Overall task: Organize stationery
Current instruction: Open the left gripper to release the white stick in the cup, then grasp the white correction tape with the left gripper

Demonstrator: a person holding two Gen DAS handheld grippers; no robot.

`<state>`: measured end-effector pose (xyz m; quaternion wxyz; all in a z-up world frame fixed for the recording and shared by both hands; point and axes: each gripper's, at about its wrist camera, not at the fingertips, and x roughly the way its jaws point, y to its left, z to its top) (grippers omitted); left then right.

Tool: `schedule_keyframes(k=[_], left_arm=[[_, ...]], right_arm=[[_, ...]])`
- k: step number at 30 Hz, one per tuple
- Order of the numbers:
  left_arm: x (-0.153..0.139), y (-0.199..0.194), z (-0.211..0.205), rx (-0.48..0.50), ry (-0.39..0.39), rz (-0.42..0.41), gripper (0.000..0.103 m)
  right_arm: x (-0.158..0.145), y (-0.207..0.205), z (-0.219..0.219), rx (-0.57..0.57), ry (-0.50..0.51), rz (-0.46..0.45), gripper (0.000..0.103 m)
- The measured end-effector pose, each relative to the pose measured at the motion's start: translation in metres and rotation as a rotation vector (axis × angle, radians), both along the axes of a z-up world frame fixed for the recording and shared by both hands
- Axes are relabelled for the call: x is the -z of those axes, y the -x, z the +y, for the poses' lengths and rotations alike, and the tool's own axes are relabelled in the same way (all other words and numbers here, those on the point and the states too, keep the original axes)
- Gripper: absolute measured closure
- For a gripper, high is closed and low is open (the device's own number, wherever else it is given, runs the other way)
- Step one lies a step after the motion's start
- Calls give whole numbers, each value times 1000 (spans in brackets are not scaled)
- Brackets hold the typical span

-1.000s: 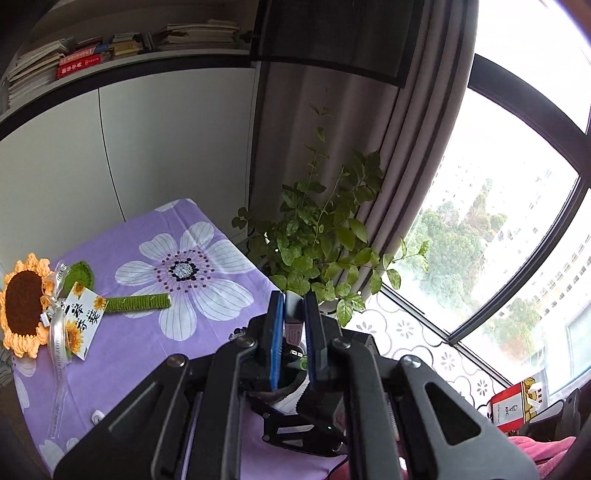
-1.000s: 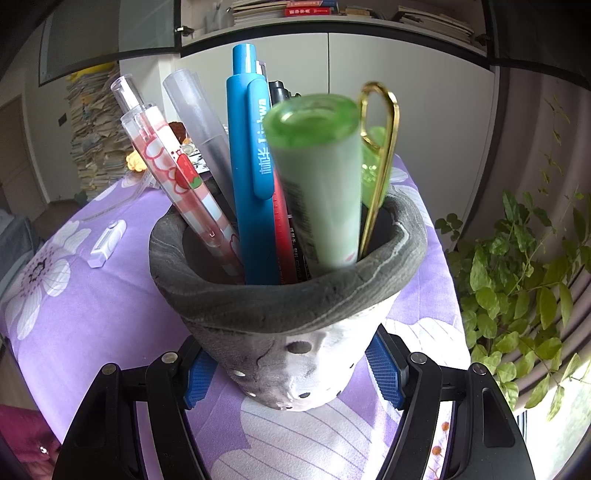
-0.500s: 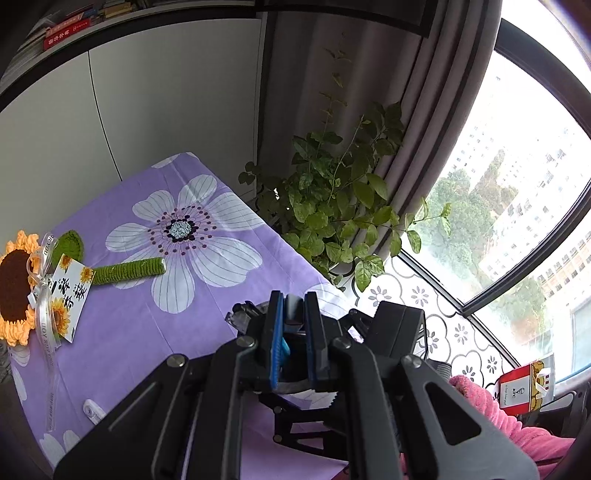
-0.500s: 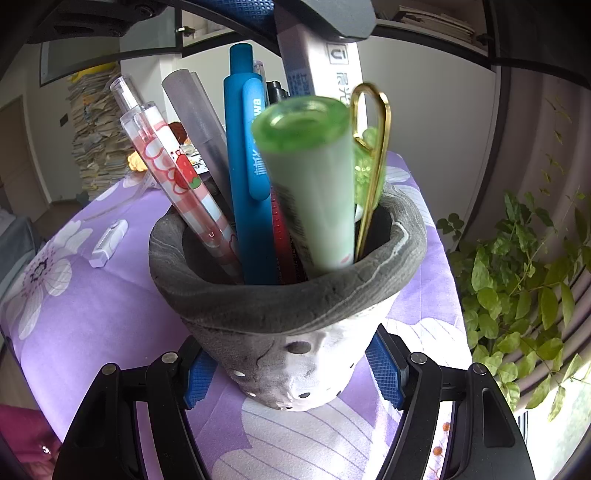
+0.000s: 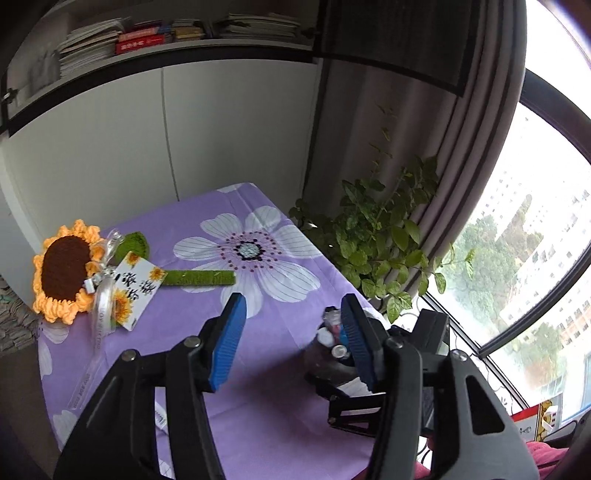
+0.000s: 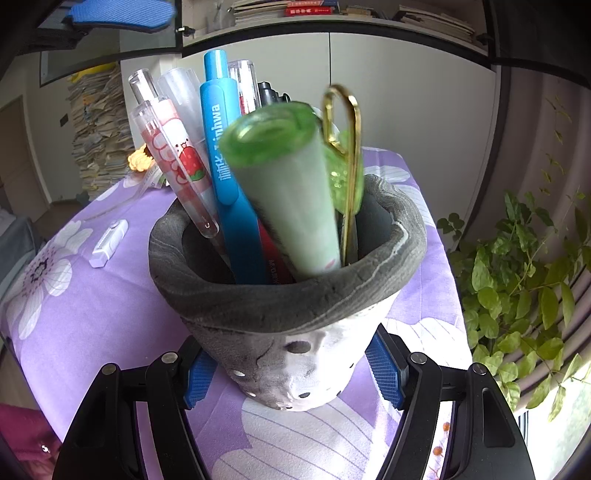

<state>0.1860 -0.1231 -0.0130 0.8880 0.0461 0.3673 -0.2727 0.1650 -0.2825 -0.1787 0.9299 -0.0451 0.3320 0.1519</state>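
A grey and white pen pot (image 6: 291,332) stands on the purple flowered cloth (image 6: 92,332). It holds a blue pen (image 6: 229,177), a strawberry pen (image 6: 173,166), a green tube (image 6: 288,195), gold-handled scissors (image 6: 347,147) and several more pens. My right gripper (image 6: 293,374) is shut on the pot's base. My left gripper (image 5: 291,339) is open and empty above the pot (image 5: 328,354), seen just right of it. One of its blue pads (image 6: 122,13) shows at the top of the right wrist view.
A crochet sunflower (image 5: 66,269) with a card lies at the cloth's far left. A clear ruler (image 5: 94,354) lies near it. A white eraser-like piece (image 6: 109,243) lies left of the pot. A leafy plant (image 5: 380,243) and a window stand to the right.
My left gripper was shut on a white pen over the pot; it has opened and the pen now stands among the others. The green tube tilted left.
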Motion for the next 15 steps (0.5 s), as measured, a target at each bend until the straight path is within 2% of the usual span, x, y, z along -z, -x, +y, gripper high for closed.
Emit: schedule_keyframes(k=[4, 7, 9, 11, 13, 15], left_arm=[[18, -13, 51, -167, -12, 52, 51], [48, -29, 94, -357, -55, 125, 51], [72, -39, 122, -479, -62, 202, 52], [94, -46, 141, -538, -35, 293, 53], [111, -51, 147, -550, -21, 370, 53], [123, -54, 146, -550, -35, 413, 53]], right_arm=[[0, 0, 0, 0, 0, 0, 30], [0, 0, 0, 0, 0, 0, 30], [0, 0, 0, 0, 0, 0, 30], [0, 0, 0, 0, 0, 0, 30], [0, 0, 0, 0, 0, 0, 30], [0, 0, 0, 0, 0, 0, 30]])
